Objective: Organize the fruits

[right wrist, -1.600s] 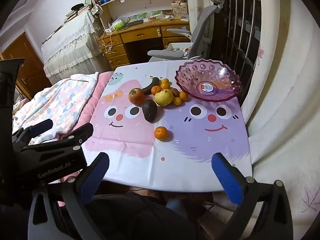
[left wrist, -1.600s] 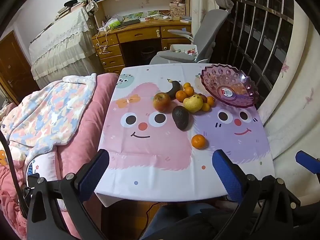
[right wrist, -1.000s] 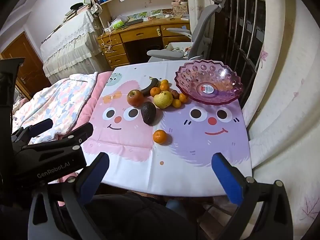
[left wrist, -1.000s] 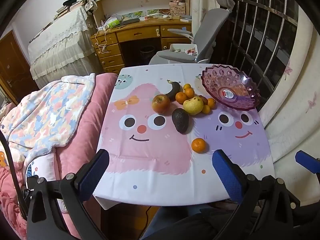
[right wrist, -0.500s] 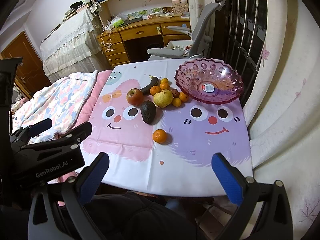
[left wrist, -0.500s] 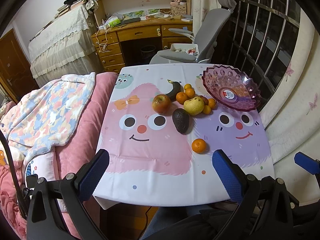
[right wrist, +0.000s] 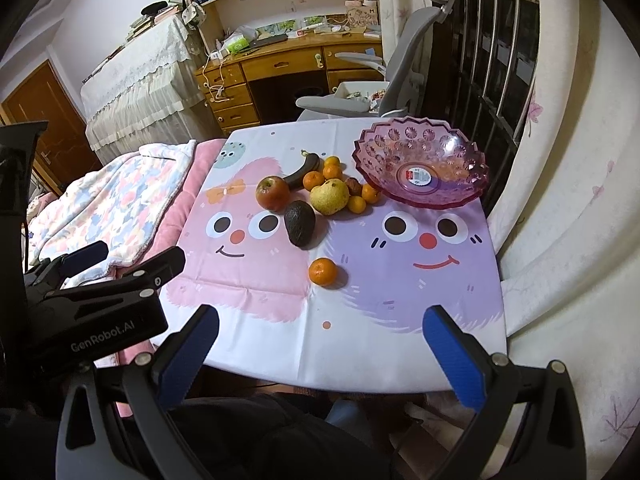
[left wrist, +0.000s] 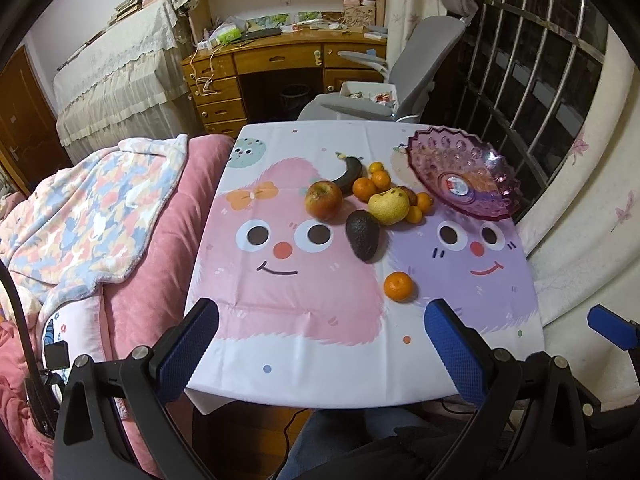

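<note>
We are observing the left gripper [left wrist: 320, 344] hanging over the near edge of the table [left wrist: 320, 376], its blue-padded fingers [left wrist: 188, 348] standing wide apart with nothing between them. We are noting the same of the right gripper [right wrist: 320, 344]: it is hovering over the near edge, spread fully and gripping nothing.

The fruits are all lying on the cartoon-printed tablecloth [right wrist: 400, 264]. A single mandarin [right wrist: 322, 271] is sitting alone near the middle, well apart from the rest. An avocado [right wrist: 299, 223] is lying beyond it, just beside a red apple [right wrist: 273, 193] and a yellow pear [right wrist: 329, 197]. Behind these we are recording a dark banana [right wrist: 303, 171] and a cluster of small oranges [right wrist: 313, 180], with one brownish fruit among them that we cannot identify. The purple glass bowl [right wrist: 464, 168] is standing at the far right corner of the table, holding no fruit; a sticker is showing at its centre. The nearest small oranges are lying just beside its rim.

A pink bed with a patterned blanket [left wrist: 88, 208] is bordering the table's left side.
</note>
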